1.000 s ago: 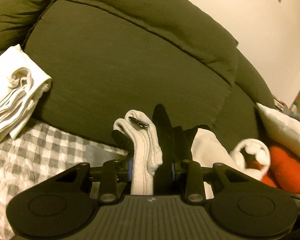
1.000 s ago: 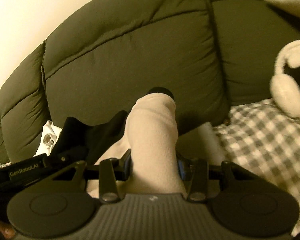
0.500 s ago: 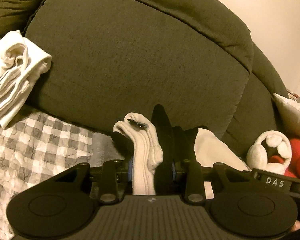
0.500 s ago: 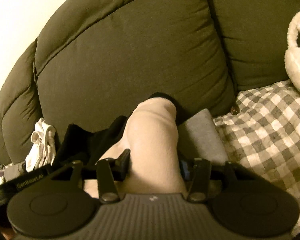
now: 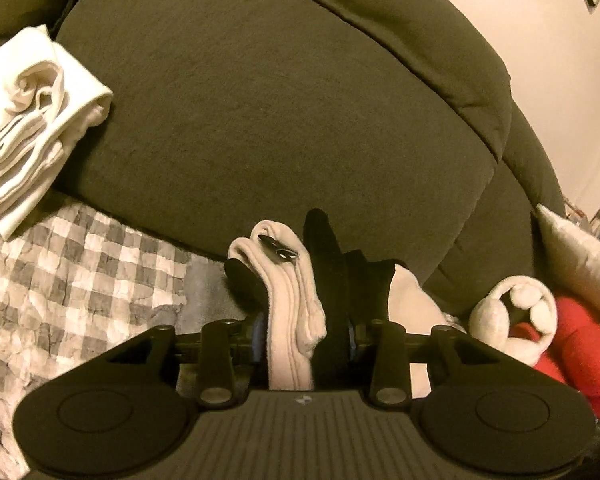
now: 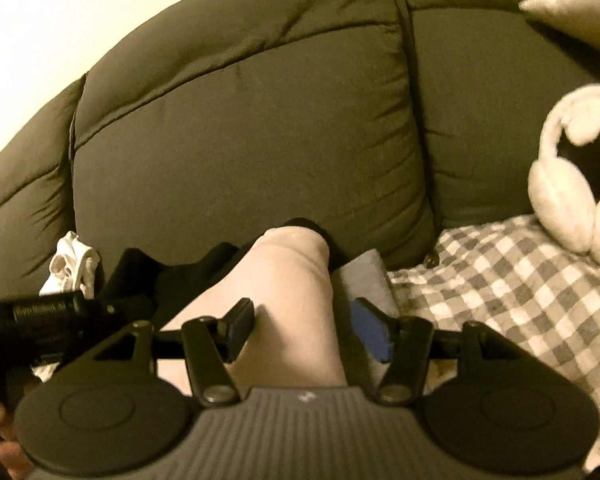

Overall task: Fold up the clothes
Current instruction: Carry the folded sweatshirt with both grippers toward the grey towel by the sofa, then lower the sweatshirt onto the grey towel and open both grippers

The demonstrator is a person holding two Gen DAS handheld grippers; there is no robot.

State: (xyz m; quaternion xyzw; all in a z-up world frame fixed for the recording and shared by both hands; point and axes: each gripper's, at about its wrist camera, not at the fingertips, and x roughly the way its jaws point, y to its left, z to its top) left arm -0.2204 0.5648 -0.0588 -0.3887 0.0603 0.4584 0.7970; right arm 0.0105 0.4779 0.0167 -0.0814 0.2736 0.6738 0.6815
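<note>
Now mid-fold: left tool clamped on the cream-and-black garment, held up before the sofa's back edge; right tool spread apart, cloth lying loose between. Next, probably: regrip, lay flat on the checked blanket.

Olive-green sofa, grey-and-white checked blanket, cream sock against black, red plush toy far right.
</note>
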